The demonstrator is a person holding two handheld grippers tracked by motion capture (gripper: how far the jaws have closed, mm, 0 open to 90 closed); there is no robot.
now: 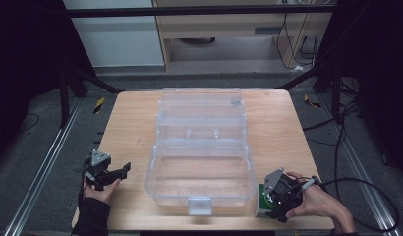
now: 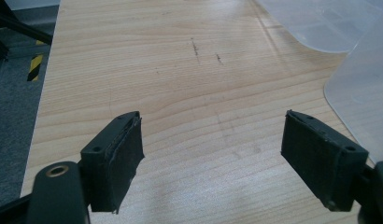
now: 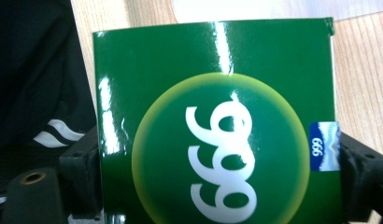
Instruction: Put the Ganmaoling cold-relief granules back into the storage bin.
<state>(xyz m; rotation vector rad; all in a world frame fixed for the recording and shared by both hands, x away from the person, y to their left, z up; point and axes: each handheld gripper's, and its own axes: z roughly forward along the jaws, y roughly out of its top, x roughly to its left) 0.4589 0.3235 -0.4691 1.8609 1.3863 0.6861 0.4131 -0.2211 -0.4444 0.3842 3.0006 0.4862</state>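
— High view first: what sits mid-table?
— A clear plastic organizer box (image 1: pixel 199 167), lid thrown back, on the wooden table (image 1: pixel 126 128).
— The left gripper (image 2: pixel 212 154)?
— Jaws spread wide over bare wood, holding nothing.
— And the right gripper (image 1: pixel 274 200)?
— Clamped on a green "999" carton (image 3: pixel 217 135), just beside the box's near right corner.

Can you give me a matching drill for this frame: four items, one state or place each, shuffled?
Items:
1. left claw
2. right claw
3. green box
4. clear plastic case

States:
A. lid open, mid-table
B. between jaws at the near right table edge
C. open, holding nothing, above bare wood
D. shut on a box

Pairs: 1-C, 2-D, 3-B, 4-A
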